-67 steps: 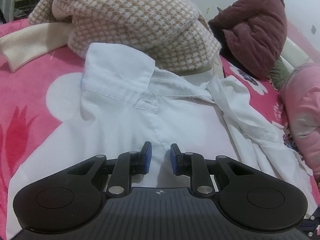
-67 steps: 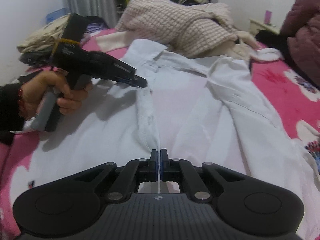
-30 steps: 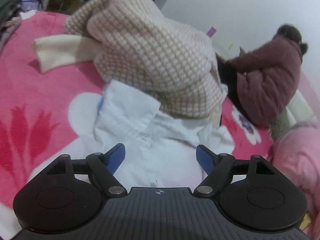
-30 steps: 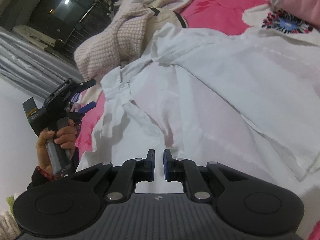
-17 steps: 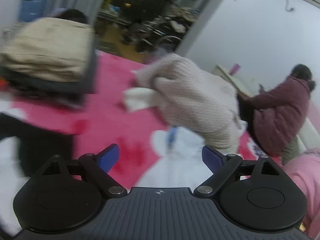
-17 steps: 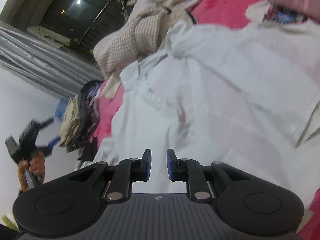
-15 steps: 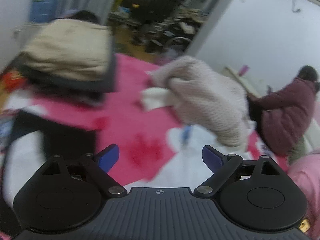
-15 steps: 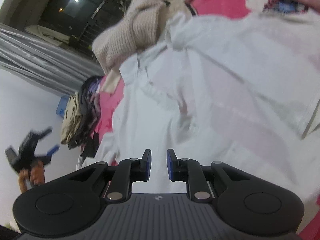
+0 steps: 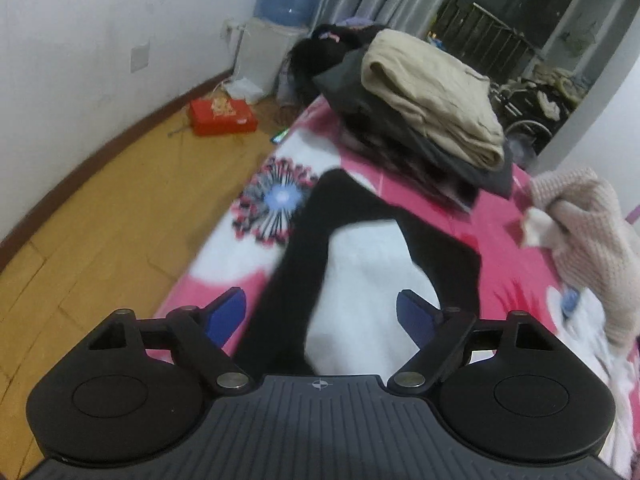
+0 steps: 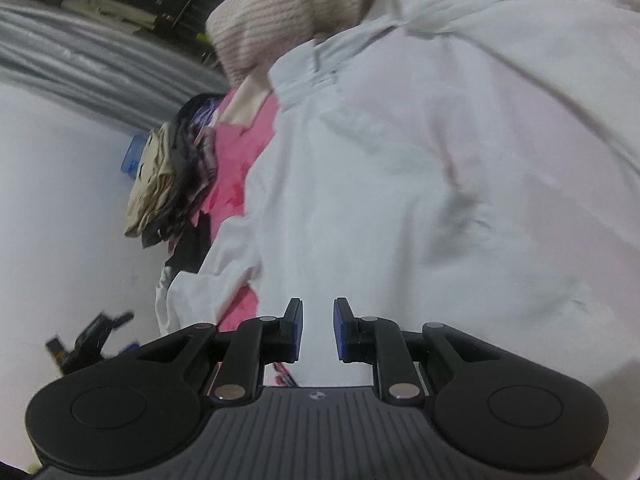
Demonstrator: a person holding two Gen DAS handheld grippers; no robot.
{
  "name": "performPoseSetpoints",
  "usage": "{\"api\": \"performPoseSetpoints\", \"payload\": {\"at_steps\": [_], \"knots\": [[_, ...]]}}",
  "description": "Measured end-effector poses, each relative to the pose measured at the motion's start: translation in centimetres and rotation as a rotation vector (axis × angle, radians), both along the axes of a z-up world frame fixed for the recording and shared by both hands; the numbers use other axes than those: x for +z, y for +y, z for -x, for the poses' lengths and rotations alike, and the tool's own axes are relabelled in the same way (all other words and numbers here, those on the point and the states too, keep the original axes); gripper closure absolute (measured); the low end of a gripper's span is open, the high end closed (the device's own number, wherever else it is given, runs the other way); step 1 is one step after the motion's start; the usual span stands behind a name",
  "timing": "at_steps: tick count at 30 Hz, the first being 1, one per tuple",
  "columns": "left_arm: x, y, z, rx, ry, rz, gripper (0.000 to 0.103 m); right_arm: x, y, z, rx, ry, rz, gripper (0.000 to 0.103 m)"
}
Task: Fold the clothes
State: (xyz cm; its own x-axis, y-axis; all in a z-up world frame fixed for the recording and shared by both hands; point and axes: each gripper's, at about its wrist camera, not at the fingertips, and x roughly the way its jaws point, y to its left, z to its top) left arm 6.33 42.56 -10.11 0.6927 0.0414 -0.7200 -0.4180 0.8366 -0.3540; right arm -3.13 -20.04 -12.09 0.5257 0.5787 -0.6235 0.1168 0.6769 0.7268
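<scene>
Left gripper has its jaws spread wide, nothing between them; it hangs over the near edge of the pink floral bedspread, looking across a black garment that lies partly over a white patch of fabric. Beyond that sits a stack of folded clothes, a tan piece on top of dark ones. A beige knit sweater is bunched at the right edge of the left wrist view. Off the bed: wood floor, a red box near the wall, and a water dispenser with a blue bottle on top. The right gripper has its jaws parted by a narrow gap, holding nothing, and sits just above the white shirt. The shirt is spread flat on the bedspread and fills most of the right wrist view, collar at the far end, touching the knit sweater, which overlaps it there. One sleeve trails off to the left toward the bed edge. The folded stack shows at the far left of that view, well apart from the shirt. The left gripper appears as a small blurred dark shape at lower left, clear of the shirt. Both views are motion-blurred.
</scene>
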Motion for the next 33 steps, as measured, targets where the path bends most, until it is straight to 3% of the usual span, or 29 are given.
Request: {"api": "performPoseSetpoints", "payload": {"at_steps": [6, 10, 14, 15, 17, 18, 20, 21, 27, 33], "knots": [[-1.0, -1.2, -6.3, -0.137, 0.016, 0.009, 0.021, -0.2, 2.7, -1.1, 0.041, 0.002, 0.001, 0.082], [-2.0, -3.1, -9.0, -0.2, 0.053, -0.124, 0.022, -0.9, 3.5, -1.5, 0.052, 0.027, -0.001, 0.082], [-3.4, -4.6, -10.7, -0.246, 0.126, -0.26, 0.037, -1.4, 4.0, -1.7, 0.061, 0.049, -0.001, 0.082], [-3.8, -4.9, -11.1, -0.262, 0.146, -0.294, 0.048, -1.5, 4.0, -1.7, 0.062, 0.054, -0.001, 0.082], [-4.4, -5.1, -11.5, -0.25, 0.176, -0.321, 0.061, -1.6, 4.0, -1.6, 0.061, 0.057, 0.0, 0.082], [-4.6, -5.1, -11.6, -0.24, 0.191, -0.331, 0.078, -1.5, 3.9, -1.6, 0.059, 0.056, 0.0, 0.082], [-4.1, -4.9, -11.3, -0.19, 0.182, -0.331, 0.097, -1.5, 3.8, -1.5, 0.056, 0.055, 0.0, 0.082], [-3.6, -4.8, -10.9, -0.152, 0.172, -0.333, 0.099, -1.4, 3.7, -1.4, 0.055, 0.054, 0.0, 0.082], [3.0, -2.0, -4.7, 0.188, 0.024, -0.286, 0.1, -1.3, 3.4, -1.2, 0.045, 0.051, 0.0, 0.082], [5.5, 1.9, 0.4, 0.417, 0.046, -0.164, 0.1, -1.3, 3.6, -0.9, 0.049, 0.053, -0.005, 0.082]]}}
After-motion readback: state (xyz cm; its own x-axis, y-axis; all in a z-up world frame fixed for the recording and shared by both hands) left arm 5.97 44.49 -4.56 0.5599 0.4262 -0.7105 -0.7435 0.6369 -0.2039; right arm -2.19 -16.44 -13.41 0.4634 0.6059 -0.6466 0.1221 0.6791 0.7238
